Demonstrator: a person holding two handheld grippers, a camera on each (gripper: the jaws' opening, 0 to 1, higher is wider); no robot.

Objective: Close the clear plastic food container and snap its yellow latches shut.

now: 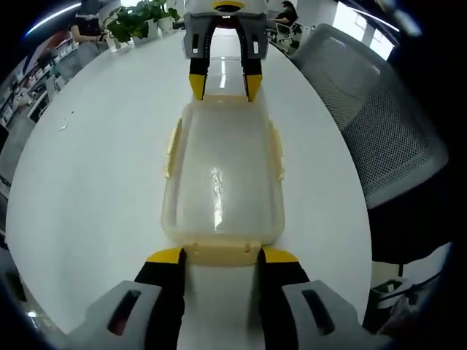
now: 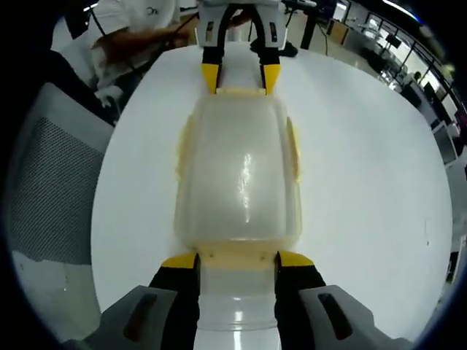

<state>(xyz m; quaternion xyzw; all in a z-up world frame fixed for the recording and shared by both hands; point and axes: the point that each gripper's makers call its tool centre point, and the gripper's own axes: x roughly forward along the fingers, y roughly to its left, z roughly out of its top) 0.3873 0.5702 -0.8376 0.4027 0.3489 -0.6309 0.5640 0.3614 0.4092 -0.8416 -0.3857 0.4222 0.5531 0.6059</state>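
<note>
Two grippers face each other across a clear plastic container (image 1: 221, 182) that lies on a white round desk (image 1: 95, 160), its lid on top. In the left gripper view, the left gripper (image 1: 220, 257) rises from the bottom with its yellow-tipped jaws spread wide, one at each end of the yellow latch (image 1: 219, 252) on the container's near end; the tips are touching or just beside that latch, and nothing is clamped between them. At the container's far end the right gripper (image 1: 225, 86) comes down from the top, its jaws likewise parted and its yellow tips resting at the far latch (image 1: 222, 100). Yellow side latches (image 1: 277, 149) run along both long sides of the container. A grey mesh chair (image 1: 379, 124) stands beside the desk on the container's right, and potted plants (image 1: 139, 22) sit well beyond its far end. In the right gripper view, the container (image 2: 239, 175) lies lengthwise again, the right gripper (image 2: 237, 260) below it with jaws released and set at either end of the near latch (image 2: 237, 255). The left gripper (image 2: 241, 79) meets the far end, jaws apart. A person in a white shirt (image 2: 139, 29) sits past the far end, and the mesh chair (image 2: 55, 189) stands to the container's left.
</note>
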